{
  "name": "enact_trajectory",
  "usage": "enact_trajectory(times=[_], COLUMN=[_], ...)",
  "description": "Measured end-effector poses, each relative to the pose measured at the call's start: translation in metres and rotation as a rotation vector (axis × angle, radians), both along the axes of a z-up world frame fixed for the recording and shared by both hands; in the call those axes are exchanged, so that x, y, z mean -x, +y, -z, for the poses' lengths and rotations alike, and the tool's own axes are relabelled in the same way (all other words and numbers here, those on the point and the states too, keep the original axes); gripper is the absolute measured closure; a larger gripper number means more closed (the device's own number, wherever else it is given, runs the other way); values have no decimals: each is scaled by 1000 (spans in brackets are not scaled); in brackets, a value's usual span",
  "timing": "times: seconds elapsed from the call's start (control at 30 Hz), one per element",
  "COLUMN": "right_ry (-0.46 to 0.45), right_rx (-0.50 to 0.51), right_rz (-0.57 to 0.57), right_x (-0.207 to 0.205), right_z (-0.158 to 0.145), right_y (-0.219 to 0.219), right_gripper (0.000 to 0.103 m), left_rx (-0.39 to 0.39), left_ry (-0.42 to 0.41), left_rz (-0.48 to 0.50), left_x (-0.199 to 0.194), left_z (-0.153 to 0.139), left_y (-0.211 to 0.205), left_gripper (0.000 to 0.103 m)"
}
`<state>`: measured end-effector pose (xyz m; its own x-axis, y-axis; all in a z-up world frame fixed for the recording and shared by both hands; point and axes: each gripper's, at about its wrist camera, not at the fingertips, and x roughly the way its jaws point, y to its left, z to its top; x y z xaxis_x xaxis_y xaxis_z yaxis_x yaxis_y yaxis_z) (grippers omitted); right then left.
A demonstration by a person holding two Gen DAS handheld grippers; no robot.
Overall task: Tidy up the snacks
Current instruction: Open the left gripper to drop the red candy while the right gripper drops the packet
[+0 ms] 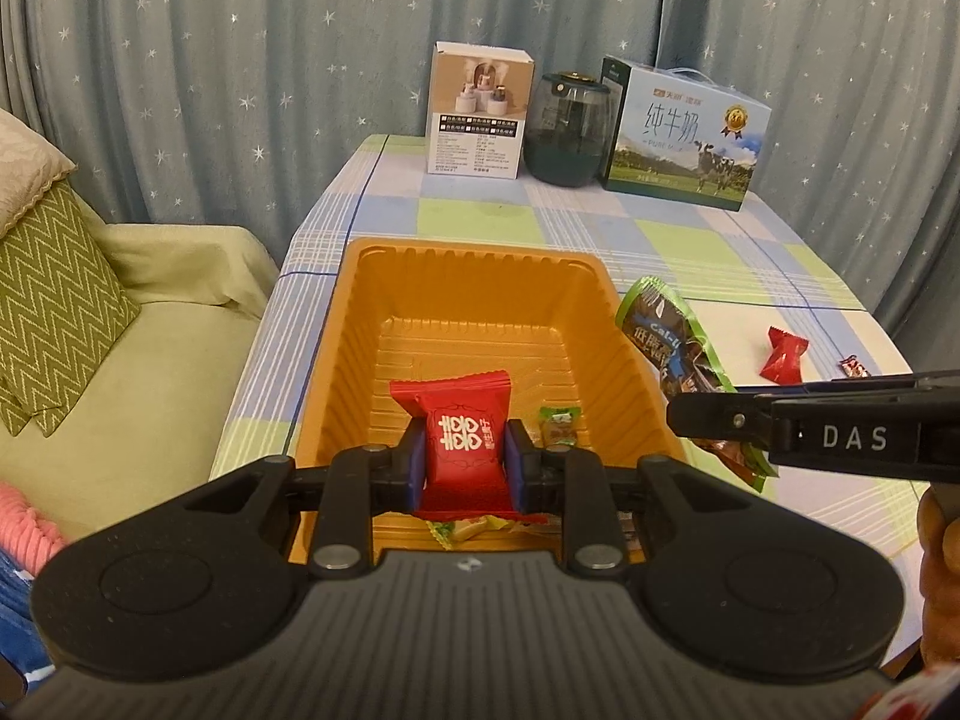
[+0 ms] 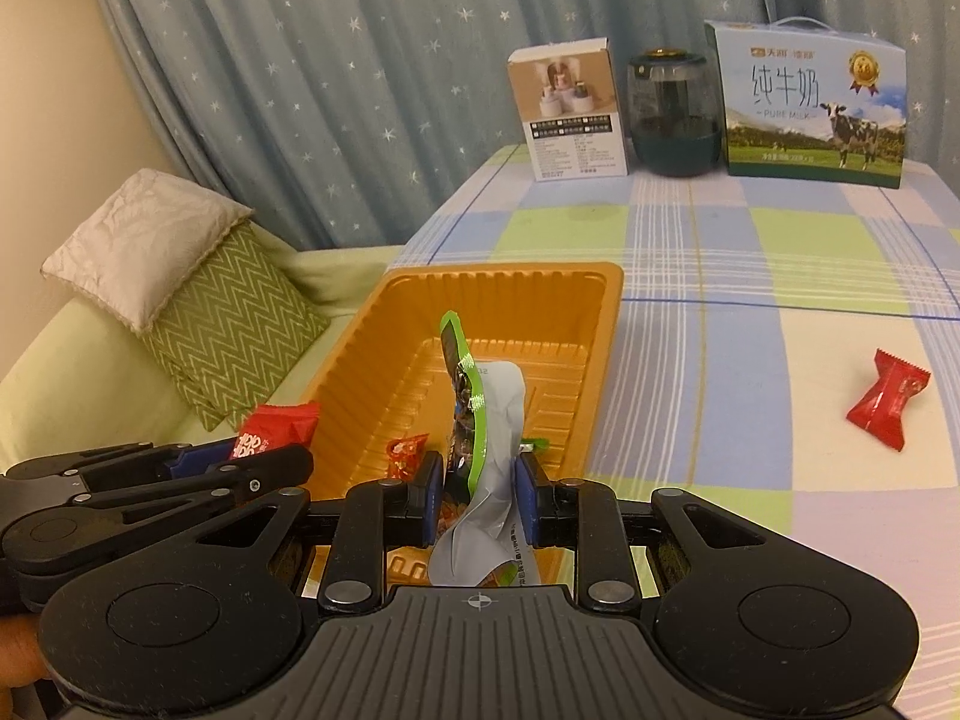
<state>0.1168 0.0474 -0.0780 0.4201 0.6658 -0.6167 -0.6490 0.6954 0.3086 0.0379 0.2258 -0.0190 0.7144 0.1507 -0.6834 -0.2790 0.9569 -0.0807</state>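
My left claw (image 1: pixel 465 459) is clamped on a red square packet (image 1: pixel 461 443) with white characters, both blue pads pressing its sides. The packet hangs over the near end of the orange tray (image 1: pixel 372 324), above the tray floor. Under it I see a small green-and-brown candy (image 1: pixel 559 422) on the tray floor and a yellowish wrapper (image 1: pixel 465 528) at the near edge, partly hidden by the claw.

My right claw (image 2: pixel 474 492) is closed on a green-edged snack pouch (image 2: pixel 480 438), gripped near its lower part; the pouch stands upright with its silver back toward the right-wrist camera and its top leaning over the tray interior. In the left-wrist view the same pouch shows at the tray's right rim, with the right claw's finger reaching in from the right. In the right-wrist view a small red candy (image 2: pixel 407 453) lies inside the tray near the claw.

The tray sits at the left edge of the bench (image 2: pixel 750 276), which has a plaid cloth. Still out on the cloth, well apart from the tray: a red twist-wrapped candy (image 2: pixel 888 399), and a tiny dark-wrapped candy (image 1: pixel 855 367) further right.

At the bench's far edge: a white carton (image 1: pixel 477 114), a dark glass jar (image 1: pixel 569 132), a milk box (image 1: pixel 684 138). A sofa with a chevron cushion (image 1: pixel 54 312) sits left of the bench.
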Motion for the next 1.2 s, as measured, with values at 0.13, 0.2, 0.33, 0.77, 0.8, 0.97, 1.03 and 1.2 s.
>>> enact_trajectory(times=[0.13,0.2,0.33,0.77,0.8,0.97,1.03,1.2], right_ry=[7,10,16,33,34,39,40,42], right_rx=[2,5,12,11,12,10,10,3], right_rz=[-1,0,1,9,9,8,6,6], right_x=[-5,-7,-10,-14,-14,-13,-13,-13], right_z=[4,6,9,15,15,16,16,14], right_y=[5,7,11,14,14,14,15,17], right_gripper=[77,77,77,77,77,77,77,77], left_rx=[3,5,13,-10,-14,-18,-18,-11], left_ry=[10,13,19,27,27,28,27,23], left_rz=[1,2,3,25,26,14,14,8], left_x=[-3,-5,-8,-15,-14,-6,-4,-2], left_z=[6,8,13,22,22,19,18,17], left_y=[5,7,11,14,14,16,16,17], left_gripper=[80,80,80,63,63,63,63,62])
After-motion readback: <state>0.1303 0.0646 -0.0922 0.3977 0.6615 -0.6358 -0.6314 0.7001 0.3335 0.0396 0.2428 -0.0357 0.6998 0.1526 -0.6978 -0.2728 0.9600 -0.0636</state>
